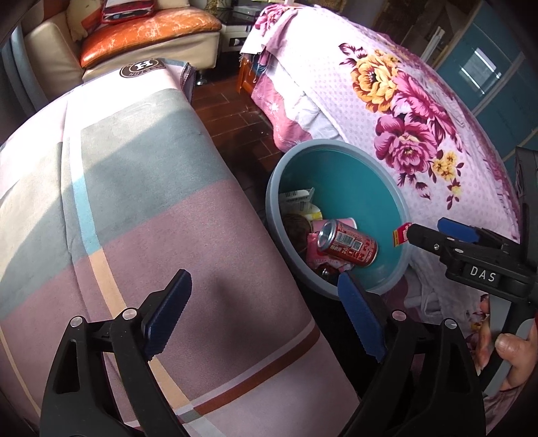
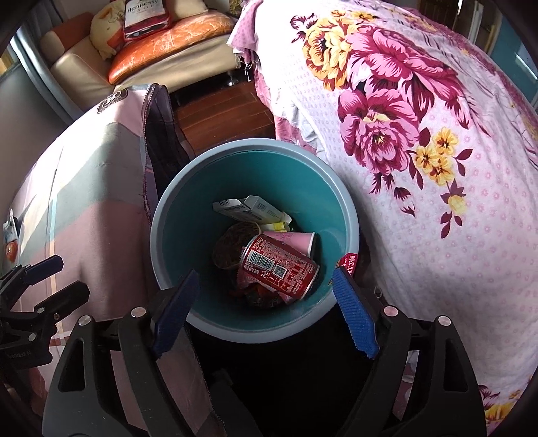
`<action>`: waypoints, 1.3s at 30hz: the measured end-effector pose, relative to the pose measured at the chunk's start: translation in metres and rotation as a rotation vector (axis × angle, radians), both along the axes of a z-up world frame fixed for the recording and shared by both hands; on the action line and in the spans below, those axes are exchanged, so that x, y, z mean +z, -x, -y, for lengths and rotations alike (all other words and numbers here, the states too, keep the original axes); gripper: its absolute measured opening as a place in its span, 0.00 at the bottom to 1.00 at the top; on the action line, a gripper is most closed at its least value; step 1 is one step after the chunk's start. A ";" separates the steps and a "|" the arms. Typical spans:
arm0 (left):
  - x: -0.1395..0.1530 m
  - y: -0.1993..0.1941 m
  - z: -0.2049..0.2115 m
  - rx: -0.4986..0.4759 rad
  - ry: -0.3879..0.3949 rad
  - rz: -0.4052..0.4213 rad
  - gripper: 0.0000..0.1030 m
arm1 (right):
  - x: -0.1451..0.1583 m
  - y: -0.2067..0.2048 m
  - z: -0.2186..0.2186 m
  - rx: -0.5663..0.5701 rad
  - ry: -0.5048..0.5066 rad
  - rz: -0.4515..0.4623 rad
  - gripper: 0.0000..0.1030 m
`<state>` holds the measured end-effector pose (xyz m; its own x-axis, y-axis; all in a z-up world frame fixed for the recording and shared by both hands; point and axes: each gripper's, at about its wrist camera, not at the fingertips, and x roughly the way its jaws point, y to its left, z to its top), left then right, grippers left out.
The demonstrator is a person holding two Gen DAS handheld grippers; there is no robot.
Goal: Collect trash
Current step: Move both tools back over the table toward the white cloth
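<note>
Well, from my left: the block-patterned cloth (image 1: 151, 218) bears a round badge with a big "H" (image 1: 143, 67) at about 11 o'clock in the left wrist view. On the sofa (image 2: 84, 77) behind it, a red bag (image 2: 141, 15) reads "Hennessy".

My left tool (image 1: 264, 275) stands wide open with nothing between its pads, hanging over the cloth's edge and the near rim of the bin (image 2: 161, 215).

The bin, teal inside with a grey rim, stands on the floor between the cloth and the floral blanket (image 2: 420, 134). In it lies the trash: white cartons (image 2: 232, 206) with a barcode at 11 o'clock, a brown round thing (image 2: 232, 245) at 9, a pink paper cup (image 2: 292, 240) at 2, and on top, in the middle, a red drink can (image 2: 279, 269) on its side, showing a barcode and a QR code; its other print is too small to read.

My right tool (image 2: 265, 274) is open over the bin. A small red packet (image 2: 349, 264) sits at the tip of its right finger, at 4 o'clock on the rim; I cannot tell whether it touches. That tool's body carries a "DAS" label (image 1: 482, 275).
</note>
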<state>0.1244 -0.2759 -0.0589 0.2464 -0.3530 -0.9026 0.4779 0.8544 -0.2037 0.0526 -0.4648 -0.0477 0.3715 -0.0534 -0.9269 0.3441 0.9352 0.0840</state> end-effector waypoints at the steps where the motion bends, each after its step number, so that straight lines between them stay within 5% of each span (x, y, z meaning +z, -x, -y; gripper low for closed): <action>1: 0.002 0.001 -0.003 0.002 0.002 0.001 0.87 | 0.002 0.000 -0.002 0.001 -0.001 0.001 0.76; 16: 0.029 0.034 -0.089 0.012 -0.002 0.027 0.87 | 0.026 0.003 -0.084 0.112 -0.017 -0.012 0.77; 39: 0.069 0.129 -0.332 0.268 -0.067 0.052 0.87 | 0.041 0.035 -0.311 0.538 -0.036 -0.042 0.81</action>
<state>-0.0050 0.0564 0.0101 0.3693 -0.2096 -0.9054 0.2418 0.9623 -0.1241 0.0171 -0.1535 -0.0067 0.3001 0.1658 -0.9394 -0.1787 0.9771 0.1153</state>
